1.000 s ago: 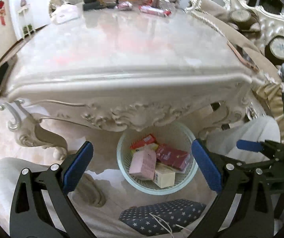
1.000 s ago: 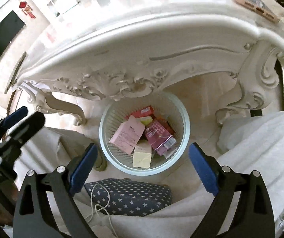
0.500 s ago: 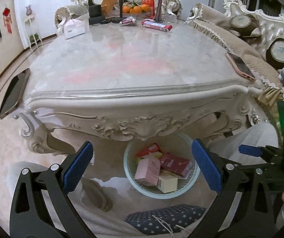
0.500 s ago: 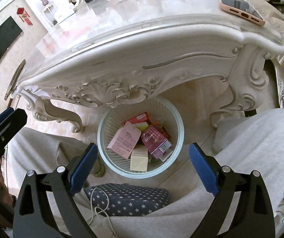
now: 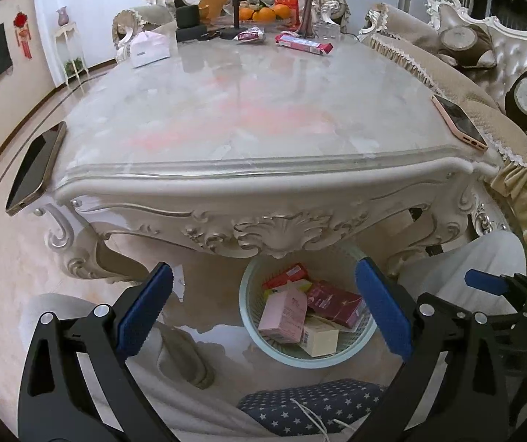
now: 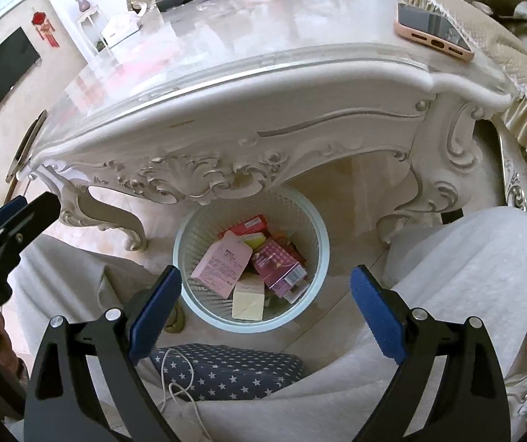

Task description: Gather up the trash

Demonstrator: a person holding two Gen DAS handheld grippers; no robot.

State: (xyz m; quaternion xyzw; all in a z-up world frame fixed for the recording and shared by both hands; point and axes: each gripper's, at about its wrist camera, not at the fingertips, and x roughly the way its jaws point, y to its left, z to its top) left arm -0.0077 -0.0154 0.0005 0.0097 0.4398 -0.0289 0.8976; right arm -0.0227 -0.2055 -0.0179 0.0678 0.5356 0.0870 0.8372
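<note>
Both tools inspected. My left gripper (image 5: 263, 313) stands wide open with nothing between its pads; my right gripper (image 6: 267, 313) is likewise spread wide and holds nothing. Both hang in front of the table (image 5: 263, 180), below its top edge, well apart from any item.

The bin (image 6: 250, 326) sits on the floor under the table's carved apron (image 6: 204, 176). It holds at least 4 cartons: a pink box (image 6: 223, 263), a magenta box (image 6: 278, 267), a cream box (image 6: 248, 296) and a red pack (image 6: 245, 226). I judge that trash as collected.

Step in hand, as I read it: between pickups, looking for the next piece. On the far end of the tabletop lie 2 wrappers, a red one (image 5: 304, 44) and a smaller one (image 5: 250, 35), near the oranges (image 5: 263, 13). They are the likely remaining trash. Reaching them calls for lifting a gripper above the edge and carrying it across the bare marble.

Edges and room: the mid-table is open. A phone (image 5: 458, 119) lies at the right corner, partly overhanging; a second phone (image 5: 35, 169) overhangs the left edge. Either could be knocked off by a low pass. My knees flank the bin, and the apron hangs over its far rim, so drops should enter from the near side.
</note>
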